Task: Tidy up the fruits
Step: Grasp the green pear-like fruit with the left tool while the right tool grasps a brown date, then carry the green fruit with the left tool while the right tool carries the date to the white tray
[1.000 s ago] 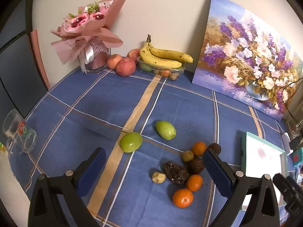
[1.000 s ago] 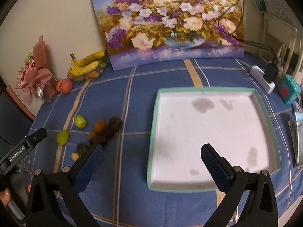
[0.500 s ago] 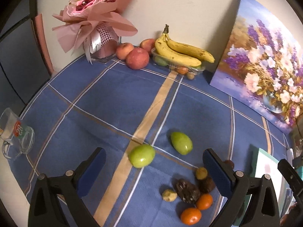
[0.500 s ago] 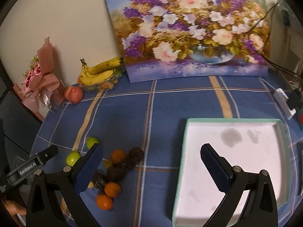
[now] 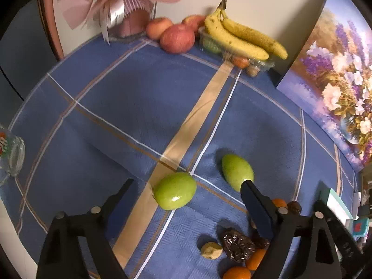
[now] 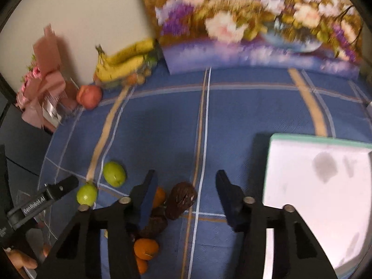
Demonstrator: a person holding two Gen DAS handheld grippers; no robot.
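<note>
Two green fruits (image 5: pixel 175 190) (image 5: pixel 237 175), two bananas (image 5: pixel 241 38); both grippers (image 5: pixel 186 200) (image 6: pixel 183 194) spread wide, empty.

A pink-wrapped bouquet (image 5: pixel 121 2) and a floral painting (image 5: pixel 334 79) lean against the wall, with a glass mug (image 5: pixel 10 153) lying on the blue plaid tablecloth (image 5: pixel 130 107).
</note>
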